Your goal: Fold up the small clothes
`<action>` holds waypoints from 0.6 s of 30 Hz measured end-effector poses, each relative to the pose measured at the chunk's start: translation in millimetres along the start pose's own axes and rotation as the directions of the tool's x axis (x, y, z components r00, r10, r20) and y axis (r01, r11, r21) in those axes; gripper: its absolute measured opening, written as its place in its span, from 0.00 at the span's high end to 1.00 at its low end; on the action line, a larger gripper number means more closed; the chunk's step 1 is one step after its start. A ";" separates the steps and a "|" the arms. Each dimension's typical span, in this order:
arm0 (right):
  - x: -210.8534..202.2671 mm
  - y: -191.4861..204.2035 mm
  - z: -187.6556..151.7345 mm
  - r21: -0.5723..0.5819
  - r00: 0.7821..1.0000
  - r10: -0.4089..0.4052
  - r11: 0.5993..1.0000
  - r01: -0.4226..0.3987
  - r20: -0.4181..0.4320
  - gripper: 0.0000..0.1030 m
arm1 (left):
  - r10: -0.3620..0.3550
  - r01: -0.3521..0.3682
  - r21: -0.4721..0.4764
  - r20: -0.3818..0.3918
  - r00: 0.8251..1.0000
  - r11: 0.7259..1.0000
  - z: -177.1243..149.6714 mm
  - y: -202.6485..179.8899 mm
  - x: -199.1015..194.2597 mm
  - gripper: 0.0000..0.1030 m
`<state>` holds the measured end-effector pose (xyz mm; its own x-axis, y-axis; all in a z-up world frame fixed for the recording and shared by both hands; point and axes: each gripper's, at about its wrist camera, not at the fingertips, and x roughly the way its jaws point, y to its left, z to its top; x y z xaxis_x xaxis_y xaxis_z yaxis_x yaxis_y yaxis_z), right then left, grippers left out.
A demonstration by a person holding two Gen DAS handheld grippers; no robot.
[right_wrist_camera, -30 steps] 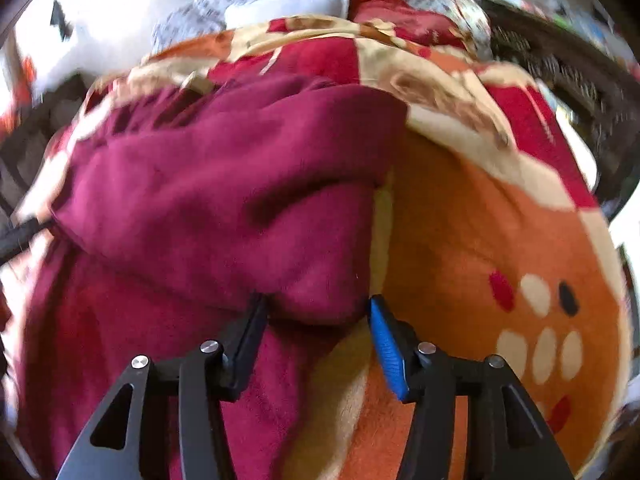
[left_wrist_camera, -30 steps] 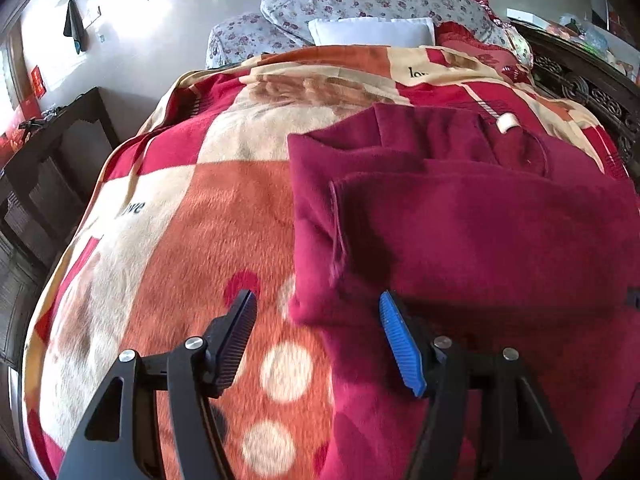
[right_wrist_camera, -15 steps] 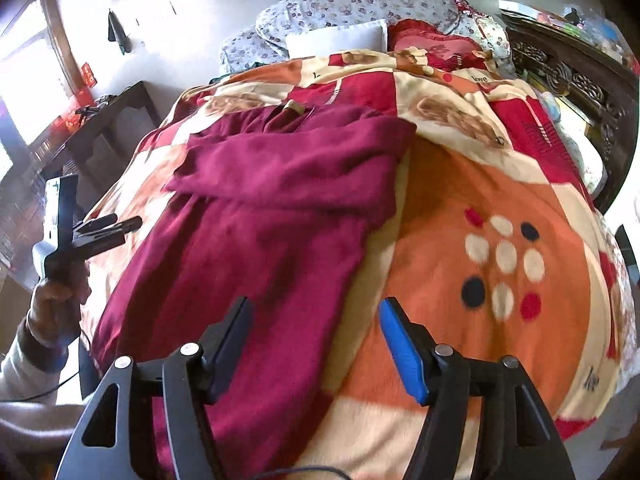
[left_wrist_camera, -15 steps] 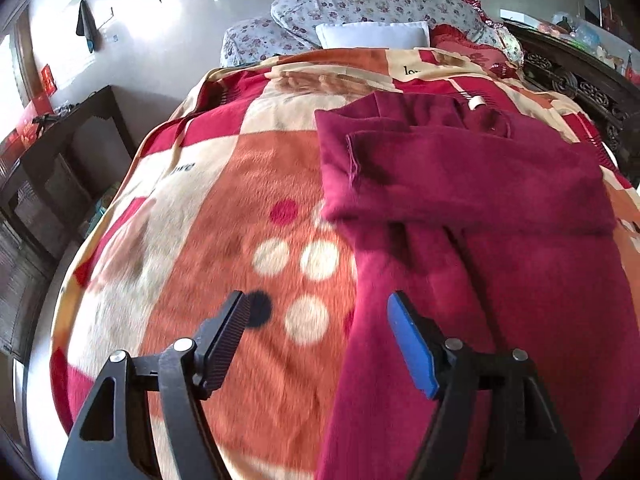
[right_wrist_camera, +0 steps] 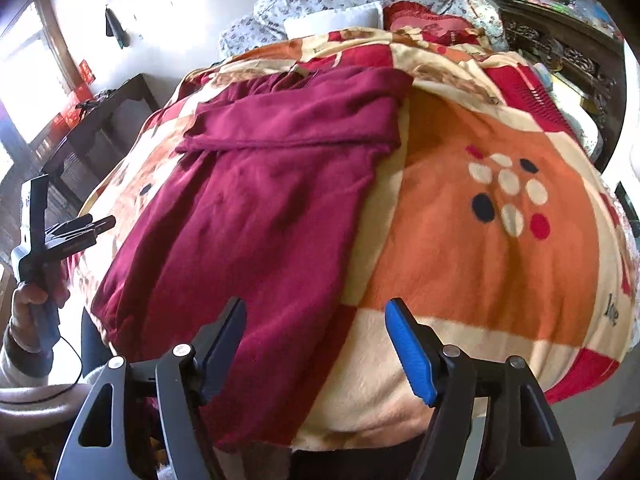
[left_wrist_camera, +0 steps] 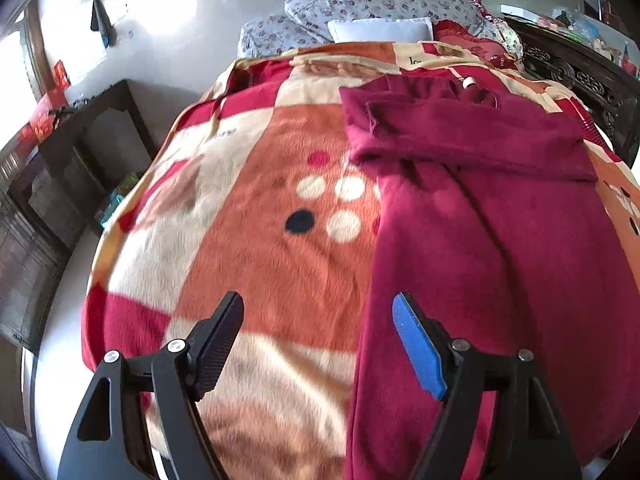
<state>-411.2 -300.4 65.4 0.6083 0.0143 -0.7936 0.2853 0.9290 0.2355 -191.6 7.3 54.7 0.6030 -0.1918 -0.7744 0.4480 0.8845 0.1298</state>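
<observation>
Nearest, spread wide over the bed: left gripper [left_wrist_camera: 318, 324] and right gripper [right_wrist_camera: 316, 326], jaws just opened further, nothing between them. Below, a maroon garment [right_wrist_camera: 248, 216] flat on the patterned blanket [right_wrist_camera: 480, 248], top part folded down. Beyond, floral pillows [left_wrist_camera: 376, 4]; at left, a dark wooden table [left_wrist_camera: 80, 120].

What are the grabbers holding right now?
Nothing. The left hand-held gripper and right hand-held gripper are both open, above the maroon garment.
</observation>
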 end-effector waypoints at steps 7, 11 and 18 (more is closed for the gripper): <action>11.2 8.4 -9.7 -0.001 0.999 0.015 1.000 -0.015 -0.028 0.24 | -0.001 0.001 -0.011 -0.037 0.999 1.000 -21.3 4.8 1.9 0.26; 16.8 6.5 -14.5 0.013 0.999 0.017 1.000 -0.017 -0.040 0.21 | -0.017 0.015 -0.030 -0.053 0.998 0.999 -30.3 7.1 1.6 0.26; 23.6 -5.1 -22.0 0.057 0.998 0.009 0.998 -0.005 -0.063 0.20 | -0.044 0.041 -0.038 -0.085 0.995 0.998 -44.0 7.1 3.6 0.25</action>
<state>-414.5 -296.6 33.2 0.5626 0.0462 -0.8254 0.3241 0.9062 0.2716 -215.3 31.6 25.7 0.5244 -0.1934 -0.8292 0.4466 0.8917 0.0744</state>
